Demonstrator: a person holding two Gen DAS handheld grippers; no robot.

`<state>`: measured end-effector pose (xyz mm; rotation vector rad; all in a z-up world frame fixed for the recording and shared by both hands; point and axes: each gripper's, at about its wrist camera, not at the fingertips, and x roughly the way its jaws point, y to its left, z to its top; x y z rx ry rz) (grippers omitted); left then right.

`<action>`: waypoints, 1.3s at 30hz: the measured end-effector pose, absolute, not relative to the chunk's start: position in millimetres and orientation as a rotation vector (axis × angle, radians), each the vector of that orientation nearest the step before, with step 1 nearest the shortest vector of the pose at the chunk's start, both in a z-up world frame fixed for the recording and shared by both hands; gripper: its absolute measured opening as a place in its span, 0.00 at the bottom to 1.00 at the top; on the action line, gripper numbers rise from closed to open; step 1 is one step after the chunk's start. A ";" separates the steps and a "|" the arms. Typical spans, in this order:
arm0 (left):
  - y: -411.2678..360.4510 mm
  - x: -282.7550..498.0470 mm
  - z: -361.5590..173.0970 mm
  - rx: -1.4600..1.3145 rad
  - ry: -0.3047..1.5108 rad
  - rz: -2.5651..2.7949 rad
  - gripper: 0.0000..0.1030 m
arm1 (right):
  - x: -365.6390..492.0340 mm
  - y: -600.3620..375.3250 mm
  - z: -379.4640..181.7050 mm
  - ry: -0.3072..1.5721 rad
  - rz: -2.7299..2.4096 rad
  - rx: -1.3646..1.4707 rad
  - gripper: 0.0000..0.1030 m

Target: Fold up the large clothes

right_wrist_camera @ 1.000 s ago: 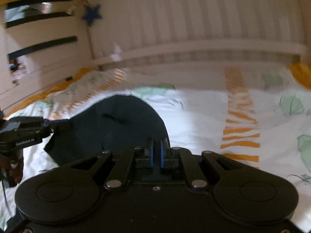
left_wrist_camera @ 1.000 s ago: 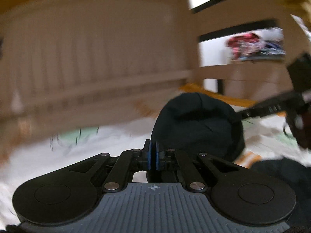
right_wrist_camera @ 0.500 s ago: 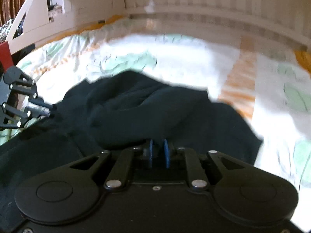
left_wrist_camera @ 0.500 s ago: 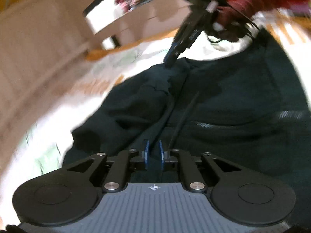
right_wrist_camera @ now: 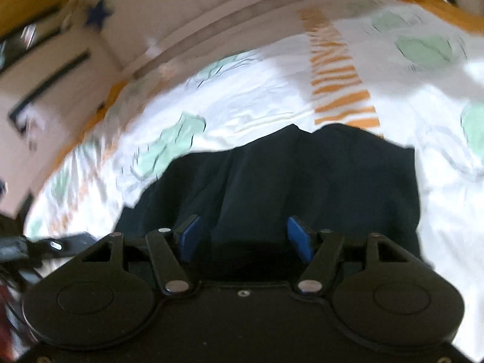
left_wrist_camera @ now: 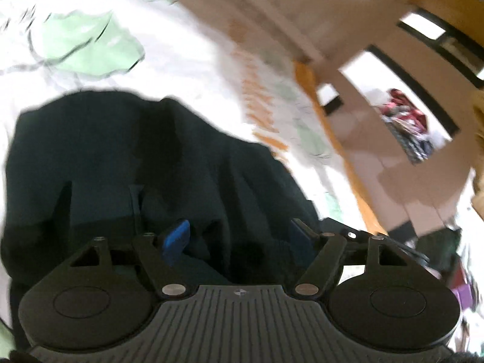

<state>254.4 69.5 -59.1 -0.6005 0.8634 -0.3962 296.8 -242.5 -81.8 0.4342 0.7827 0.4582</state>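
A large dark navy garment (left_wrist_camera: 127,163) lies bunched on the bed and also shows in the right wrist view (right_wrist_camera: 302,181). My left gripper (left_wrist_camera: 242,239) is open, its blue pads spread wide just above the dark cloth, holding nothing. My right gripper (right_wrist_camera: 245,236) is open too, its pads apart over the near part of the garment. The tip of the left gripper (right_wrist_camera: 45,246) shows at the left edge of the right wrist view. Both views are blurred.
The bed sheet (right_wrist_camera: 257,99) is white with green shapes and orange stripes. A pale slatted bed rail (right_wrist_camera: 196,18) runs behind it. Beige shelving (left_wrist_camera: 402,121) with red clothes stands beside the bed, past an orange bed edge (left_wrist_camera: 332,127).
Both grippers were shut on the dark garment and have opened, letting it drop onto the bed. The garment now lies lower and flatter. Both cameras have tilted.
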 end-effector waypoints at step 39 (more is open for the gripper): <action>90.9 253.1 -55.5 -0.575 0.791 -0.468 0.83 | 283.4 -282.9 -127.9 0.829 0.455 0.627 0.46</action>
